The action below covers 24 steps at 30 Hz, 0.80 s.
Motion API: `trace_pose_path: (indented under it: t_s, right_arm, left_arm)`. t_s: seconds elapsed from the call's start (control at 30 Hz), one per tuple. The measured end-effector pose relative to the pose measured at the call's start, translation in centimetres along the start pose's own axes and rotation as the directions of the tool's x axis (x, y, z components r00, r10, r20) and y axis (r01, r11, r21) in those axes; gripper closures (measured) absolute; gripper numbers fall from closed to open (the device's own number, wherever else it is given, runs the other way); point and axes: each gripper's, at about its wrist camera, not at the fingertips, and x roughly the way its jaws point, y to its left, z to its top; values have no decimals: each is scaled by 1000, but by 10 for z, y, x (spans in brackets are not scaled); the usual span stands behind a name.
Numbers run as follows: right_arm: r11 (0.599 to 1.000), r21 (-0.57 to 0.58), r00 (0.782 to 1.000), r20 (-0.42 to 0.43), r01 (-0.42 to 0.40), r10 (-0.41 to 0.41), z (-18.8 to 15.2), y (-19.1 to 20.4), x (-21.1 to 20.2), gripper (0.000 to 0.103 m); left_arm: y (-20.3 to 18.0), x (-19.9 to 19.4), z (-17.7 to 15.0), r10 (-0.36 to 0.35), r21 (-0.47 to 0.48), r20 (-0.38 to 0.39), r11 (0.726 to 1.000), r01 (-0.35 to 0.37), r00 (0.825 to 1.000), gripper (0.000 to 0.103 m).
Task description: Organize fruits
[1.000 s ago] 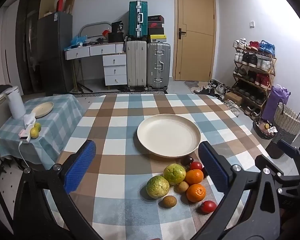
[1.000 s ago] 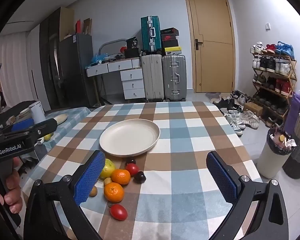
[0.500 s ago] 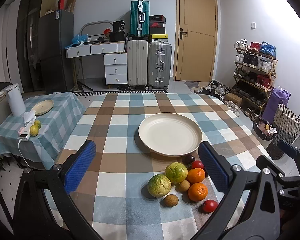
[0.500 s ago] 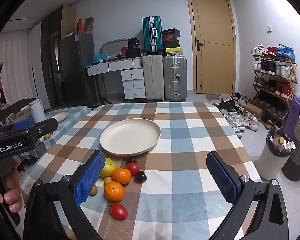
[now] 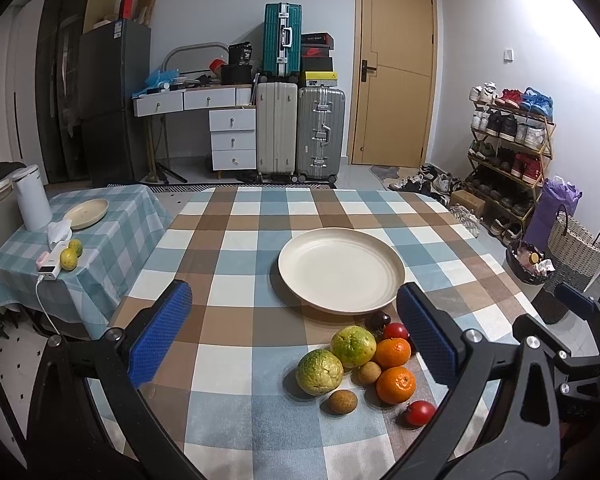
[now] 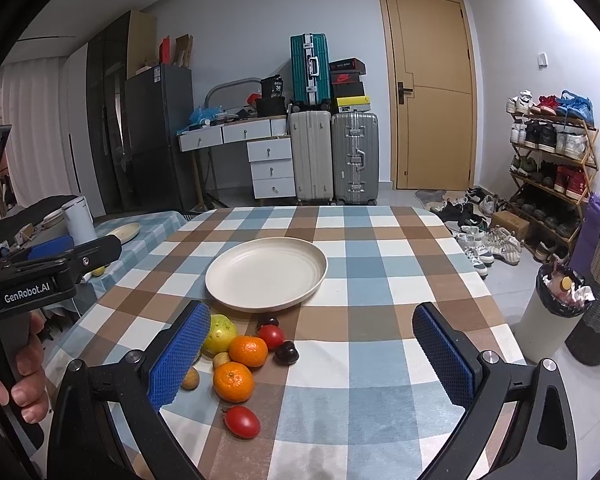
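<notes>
Jaws spread wide and empty on both my left gripper (image 5: 294,334) and right gripper (image 6: 312,354), poised above the near edge of the checked desk (image 5: 236,248). The fruit sits untouched in one cluster just short of the cream plate (image 5: 342,270): two green guavas (image 5: 319,366), two oranges (image 5: 396,384), red tomatoes (image 5: 420,412), small brown fruits and a dark plum. Over the last second almost nothing has changed; the left view has only drifted slightly, the fruit sliding a little toward frame centre, and the right view matches. I judge sorting not yet begun, the plate bare, and the first pick still to be chosen. A hand (image 6: 24,384) grips the left handle.
</notes>
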Motion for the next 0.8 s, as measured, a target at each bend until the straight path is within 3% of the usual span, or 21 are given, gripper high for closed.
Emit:
trace_pose_path:
  t_s: [0.8]
  right_arm:
    - [1000,-3,1000,-13,-28,28,-1,4,1,0]
  left_arm:
    - [1,2,-6,10,-6,0,1000,-10,1000,1]
